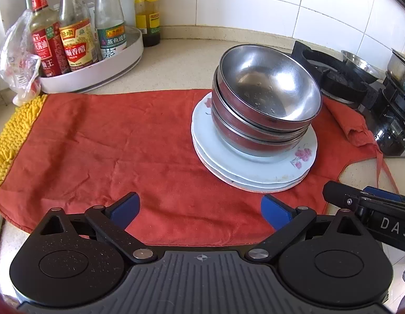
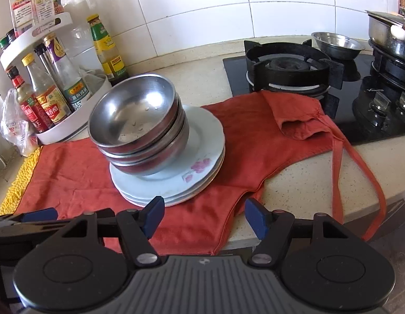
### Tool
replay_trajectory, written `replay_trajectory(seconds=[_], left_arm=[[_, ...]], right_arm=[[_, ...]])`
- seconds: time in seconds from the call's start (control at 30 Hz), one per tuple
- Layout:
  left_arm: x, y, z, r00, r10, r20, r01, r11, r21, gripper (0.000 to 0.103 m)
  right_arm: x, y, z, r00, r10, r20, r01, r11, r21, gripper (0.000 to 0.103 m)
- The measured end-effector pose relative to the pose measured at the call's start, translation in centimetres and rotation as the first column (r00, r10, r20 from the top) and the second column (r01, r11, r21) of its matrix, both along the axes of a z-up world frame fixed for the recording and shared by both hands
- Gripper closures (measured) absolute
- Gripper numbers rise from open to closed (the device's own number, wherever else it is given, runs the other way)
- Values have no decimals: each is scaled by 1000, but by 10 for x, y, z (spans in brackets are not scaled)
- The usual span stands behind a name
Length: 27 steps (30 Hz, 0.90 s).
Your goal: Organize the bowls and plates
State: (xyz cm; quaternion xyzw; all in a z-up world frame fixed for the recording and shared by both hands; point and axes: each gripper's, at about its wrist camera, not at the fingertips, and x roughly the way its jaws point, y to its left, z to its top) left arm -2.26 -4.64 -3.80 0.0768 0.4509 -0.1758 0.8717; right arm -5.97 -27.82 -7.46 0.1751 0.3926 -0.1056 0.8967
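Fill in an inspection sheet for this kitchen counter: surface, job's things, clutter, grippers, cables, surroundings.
Surface: speckled counter partly covered by a red cloth, with a yellow mat at its left end.
Job's things: metal bowls nested, standing on stacked white plates on the cloth.
Clutter: sauce bottles in a white round rack; plastic bag beside it.
Grippers: left gripper open, empty; right gripper open, empty; both short of the plates.
Cables: nothing seen.
Surroundings: white tiled wall; gas stove with a small metal dish and a pot.
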Motion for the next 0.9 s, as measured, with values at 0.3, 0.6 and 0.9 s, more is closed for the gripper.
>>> replay_trajectory(seconds=[0.3, 0.6, 0.9], left_arm=[[2, 2, -1, 1000, -6, -9, 6, 1000, 1, 5], [2, 2, 1, 1000, -12, 9, 12, 1000, 4, 5], [-1, 2, 3, 999, -20, 43, 19, 1000, 15, 5]], right_arm=[[1, 4, -1, 1000, 0, -8, 0, 1000, 6, 35], [2, 5, 0, 1000, 3, -7, -3, 1000, -1, 35], [2, 6, 2, 1000, 6, -1, -6, 1000, -4, 35]])
